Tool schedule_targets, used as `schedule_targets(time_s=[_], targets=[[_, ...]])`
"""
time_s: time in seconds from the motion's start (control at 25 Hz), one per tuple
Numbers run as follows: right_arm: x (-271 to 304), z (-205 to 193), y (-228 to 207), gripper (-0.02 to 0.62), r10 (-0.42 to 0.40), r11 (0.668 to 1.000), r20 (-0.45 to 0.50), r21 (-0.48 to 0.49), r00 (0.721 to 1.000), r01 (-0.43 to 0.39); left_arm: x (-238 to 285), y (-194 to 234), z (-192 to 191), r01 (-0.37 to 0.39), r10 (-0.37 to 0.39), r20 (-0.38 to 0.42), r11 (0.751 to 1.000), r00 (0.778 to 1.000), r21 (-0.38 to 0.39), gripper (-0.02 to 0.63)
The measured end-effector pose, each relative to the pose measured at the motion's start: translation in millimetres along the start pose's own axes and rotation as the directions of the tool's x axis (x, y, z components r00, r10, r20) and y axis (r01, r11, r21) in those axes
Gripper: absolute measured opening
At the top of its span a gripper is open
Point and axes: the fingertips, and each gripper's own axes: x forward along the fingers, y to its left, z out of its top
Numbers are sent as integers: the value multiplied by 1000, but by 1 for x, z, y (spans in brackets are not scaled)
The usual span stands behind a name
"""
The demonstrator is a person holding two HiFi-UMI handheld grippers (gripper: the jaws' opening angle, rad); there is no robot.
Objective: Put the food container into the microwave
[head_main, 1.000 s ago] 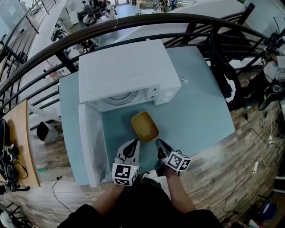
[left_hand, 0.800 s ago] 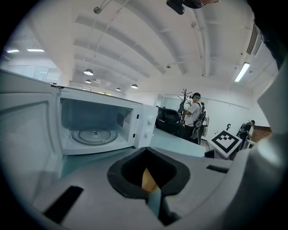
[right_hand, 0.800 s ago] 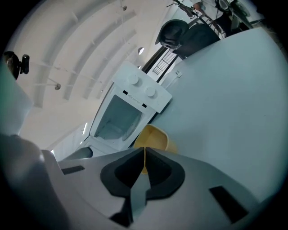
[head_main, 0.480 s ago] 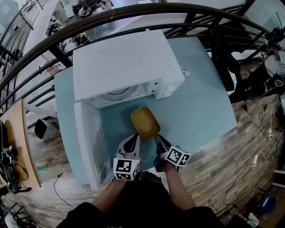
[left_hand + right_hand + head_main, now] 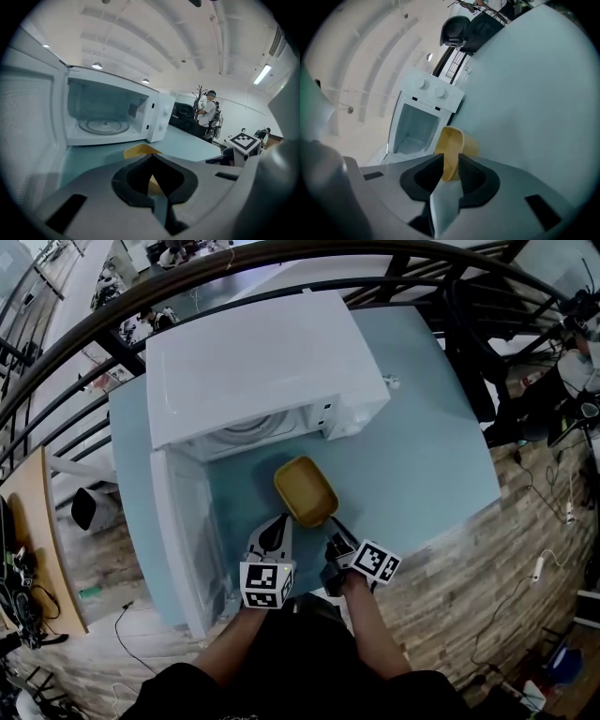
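A white microwave (image 5: 253,362) sits on a blue-green desk (image 5: 422,446). Its door (image 5: 187,540) hangs wide open on the left side. Inside, the round glass plate (image 5: 103,125) is bare. The yellow food container (image 5: 306,490) is not in the microwave. It sits on the desk just in front of the open mouth, with its open side up. The person holds both grippers low at the near edge of the desk, pointing at the container. The left gripper (image 5: 279,522) is just beside the container's near left side. Its jaws are pressed together at the tips and hold nothing, and a bit of yellow shows past them. The right gripper (image 5: 335,525) is at the container's near right corner. Its jaws have just been opening and now stand apart. The container's rim shows in the gap between them, but the jaws do not squeeze it. A dark railing (image 5: 281,263) curves behind the desk, and a wood floor (image 5: 487,587) lies below.
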Motion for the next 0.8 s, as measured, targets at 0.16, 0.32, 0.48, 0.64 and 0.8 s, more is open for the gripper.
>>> schedule_targets(time_s=[0.16,0.32,0.48,0.64,0.8], targets=[[1,1,-3,94,11,997,22,72,1000,-13,5,5,-8,-11,10,-36,1000,999,-20,4],[-2,3,-4,94,-2,995,37,95,999,-1,6,12,-14,-32,28,-68,997,997,-65,5],[-3,2,-12,94,-24,994,29,110,999,20,9,18,-19,-56,46,-103,993,994,-102,5],[-1,-2,-16,94,-26,992,11,122,1000,25,12,20,-25,-74,58,-134,990,989,-117,4],[2,-4,-16,107,-15,990,6,143,1000,14,13,23,-29,-93,71,-161,987,984,-133,5]])
